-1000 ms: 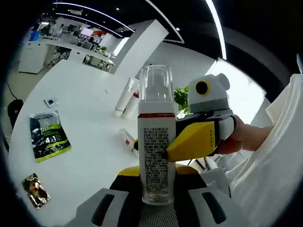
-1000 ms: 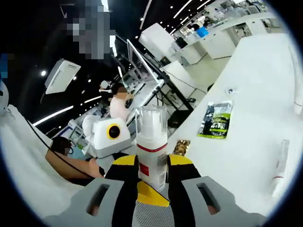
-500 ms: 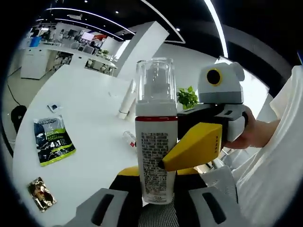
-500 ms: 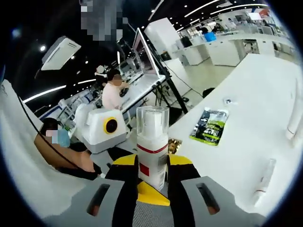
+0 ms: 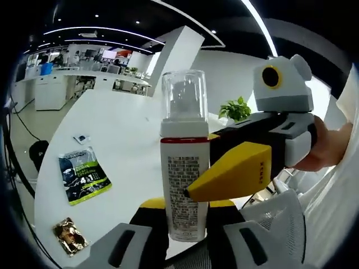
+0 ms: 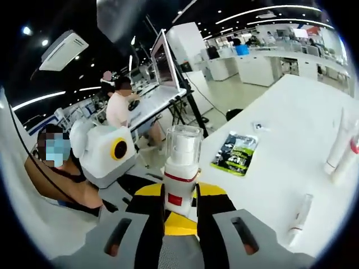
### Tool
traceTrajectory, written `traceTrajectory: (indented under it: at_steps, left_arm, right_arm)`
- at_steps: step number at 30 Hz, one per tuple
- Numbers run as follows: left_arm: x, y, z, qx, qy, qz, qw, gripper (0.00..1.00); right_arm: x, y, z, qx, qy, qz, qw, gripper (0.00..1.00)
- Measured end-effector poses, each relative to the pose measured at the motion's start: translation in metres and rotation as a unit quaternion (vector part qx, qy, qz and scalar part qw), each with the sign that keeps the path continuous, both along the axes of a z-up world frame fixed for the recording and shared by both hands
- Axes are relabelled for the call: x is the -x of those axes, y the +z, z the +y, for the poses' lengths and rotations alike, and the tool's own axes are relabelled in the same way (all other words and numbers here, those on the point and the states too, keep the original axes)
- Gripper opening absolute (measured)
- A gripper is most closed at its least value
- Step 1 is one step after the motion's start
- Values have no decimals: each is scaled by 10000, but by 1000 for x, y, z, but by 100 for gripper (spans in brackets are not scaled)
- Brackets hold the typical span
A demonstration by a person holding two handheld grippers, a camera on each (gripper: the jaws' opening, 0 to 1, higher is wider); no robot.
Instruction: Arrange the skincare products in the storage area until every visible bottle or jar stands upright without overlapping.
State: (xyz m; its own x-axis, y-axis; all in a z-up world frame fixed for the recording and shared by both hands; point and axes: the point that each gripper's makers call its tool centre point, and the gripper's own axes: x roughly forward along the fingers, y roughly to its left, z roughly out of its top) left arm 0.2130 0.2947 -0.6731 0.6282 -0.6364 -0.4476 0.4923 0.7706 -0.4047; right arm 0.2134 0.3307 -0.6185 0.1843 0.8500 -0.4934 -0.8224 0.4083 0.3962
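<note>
Big open-plan office with strip lights on a dark ceiling, and a long white table (image 5: 120, 129) that's smooth and a bit glossy.

Closest in the left gripper view is the left gripper (image 5: 188, 216): its yellow-and-black jaws are closed in on the base of a pump bottle (image 5: 184, 162), which stands dead centre of the frame, long axis running straight up, clear cap at the top. It's a white cylinder with small black print down the side, a red band at the shoulder and a see-through plastic cap over the pump head. The right gripper (image 5: 247, 168) comes in from the right, its yellow wedge-shaped jaw pressed against the bottle's side about halfway up.

In the right gripper view the right gripper (image 6: 180, 207) has its jaws snug on both sides of the same bottle (image 6: 180, 174), again upright in mid-frame.

Further out on the table: a crinkly gold foil packet (image 5: 70, 236) at lower left, a dark-and-green flat sachet (image 5: 84, 175) above it, and white tubes (image 6: 339, 143) standing at the right edge of the right gripper view, one small tube (image 6: 300, 212) lying flat nearer in.
</note>
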Motion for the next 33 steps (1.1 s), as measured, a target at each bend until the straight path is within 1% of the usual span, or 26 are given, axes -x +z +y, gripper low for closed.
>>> traceTrajectory:
  at_steps: [1, 2, 4, 6, 7, 11, 13, 14, 17, 21, 23, 27, 33]
  left_arm:
    - [-3, 2, 4, -150, 52, -209, 9997, 23]
    - [-2, 2, 4, -160, 33, -219, 9996, 23]
    - [-3, 7, 4, -224, -26, -437, 9988, 24]
    - [-6, 10, 7, -469, -71, -767, 9959, 25]
    - [-6, 9, 8, -562, -81, -791, 9952, 24]
    - [-4, -2, 6, -933, -210, -773, 9924, 24]
    - [-4, -7, 7, -1160, -249, -827, 9895, 24]
    - [-4, -10, 7, -1255, -283, -778, 9886, 24]
    - [-5, -16, 9, -1388, -293, -733, 9872, 24]
    - [-6, -23, 17, -1631, -245, -620, 9843, 22]
    - [-5, -24, 18, -1647, -249, -608, 9841, 22]
    - [-4, -24, 18, -1692, -316, -635, 9830, 22]
    - [-1, -36, 16, -1839, -457, -439, 9809, 22]
  right_arm:
    - [-2, 0, -1, -16, -28, 18, 10000, 17]
    - [-4, 1, -4, -48, -58, 64, 10000, 17]
    - [-6, 4, -6, -187, -153, 199, 9995, 16]
    - [-6, 6, -8, -207, -140, 178, 9995, 16]
    - [-6, 6, -9, -200, -156, 148, 9996, 16]
    - [-5, 4, -13, -148, -152, 40, 9998, 16]
    - [-6, 2, -17, -146, -183, 26, 9997, 16]
    - [-6, 2, -19, -152, -195, 26, 9997, 16]
    - [-11, 2, -23, -229, -281, 4, 9993, 16]
    - [-18, 4, -27, -406, -337, -38, 9986, 16]
    - [-23, 3, -31, -374, -387, -116, 9985, 16]
    - [-30, 1, -41, -410, -526, -105, 9977, 16]
    - [-44, 5, -70, -527, -902, -115, 9945, 16]
